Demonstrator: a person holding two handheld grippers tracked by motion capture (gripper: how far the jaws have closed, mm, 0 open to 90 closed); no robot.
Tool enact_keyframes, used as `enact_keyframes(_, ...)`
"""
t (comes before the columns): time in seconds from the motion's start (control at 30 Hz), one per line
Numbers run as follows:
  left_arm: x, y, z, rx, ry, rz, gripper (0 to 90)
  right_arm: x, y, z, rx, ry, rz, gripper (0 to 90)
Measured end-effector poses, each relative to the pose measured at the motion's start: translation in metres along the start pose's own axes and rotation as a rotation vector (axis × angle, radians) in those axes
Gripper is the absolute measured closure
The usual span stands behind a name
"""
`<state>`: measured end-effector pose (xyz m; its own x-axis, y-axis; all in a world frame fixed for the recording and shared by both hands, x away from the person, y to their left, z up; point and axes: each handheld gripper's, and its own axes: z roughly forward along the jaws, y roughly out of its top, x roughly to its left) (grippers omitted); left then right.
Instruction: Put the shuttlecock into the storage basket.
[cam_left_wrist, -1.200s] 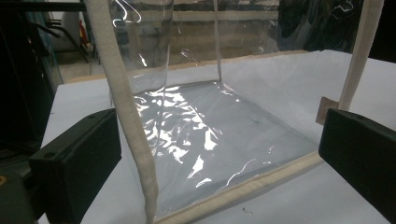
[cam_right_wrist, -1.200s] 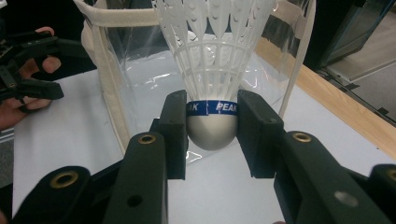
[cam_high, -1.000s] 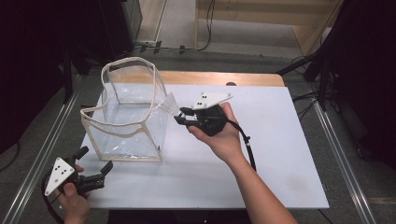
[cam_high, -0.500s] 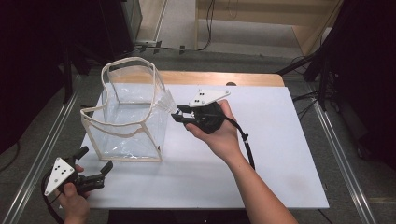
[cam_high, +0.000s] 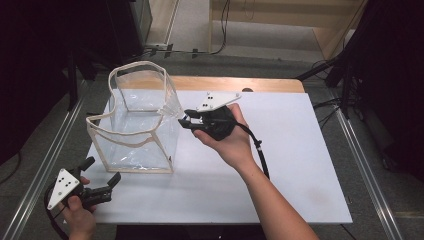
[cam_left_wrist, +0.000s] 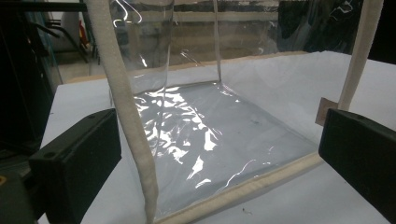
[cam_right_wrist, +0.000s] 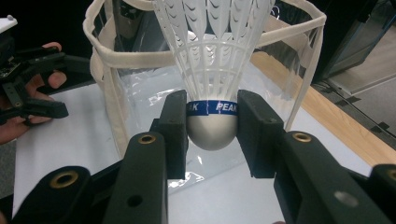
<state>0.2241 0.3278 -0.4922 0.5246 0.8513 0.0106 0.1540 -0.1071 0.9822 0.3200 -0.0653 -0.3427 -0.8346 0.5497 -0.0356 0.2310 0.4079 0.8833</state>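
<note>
R gripper (cam_high: 186, 119) moved twd bag (cam_high: 135, 125); shuttlecock (cam_right_wrist: 212, 70) feathers point at it.

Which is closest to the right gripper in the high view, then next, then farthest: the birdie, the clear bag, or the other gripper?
1. Birdie, clamped in the right gripper.
2. Clear bag, just left of it.
3. Left gripper, at the table's near-left corner.

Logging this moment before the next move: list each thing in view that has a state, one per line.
Shuttlecock: clamped at its cork, skirt pointing away.
Right gripper: shut on the shuttlecock, beside the bag's rim.
Left gripper: open, nothing between its fingers.
Clear bag: upright, mouth open, nothing inside.
</note>
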Motion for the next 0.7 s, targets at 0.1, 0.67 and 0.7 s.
enact_keyframes(0.1,0.0,0.0,0.0,0.001,0.0,0.001,0.0,0.0,0.001,0.001,-0.003,0.001,0.0,63.0)
enact_keyframes(0.67,0.0,0.0,0.0,0.002,-0.003,0.003,0.0,0.004,0.016,0.008,-0.01,0.007,-0.012,63.1)
enact_keyframes(0.7,0.0,0.0,0.0,0.002,-0.003,0.003,0.0,0.004,0.016,0.008,-0.01,0.007,-0.012,63.1)
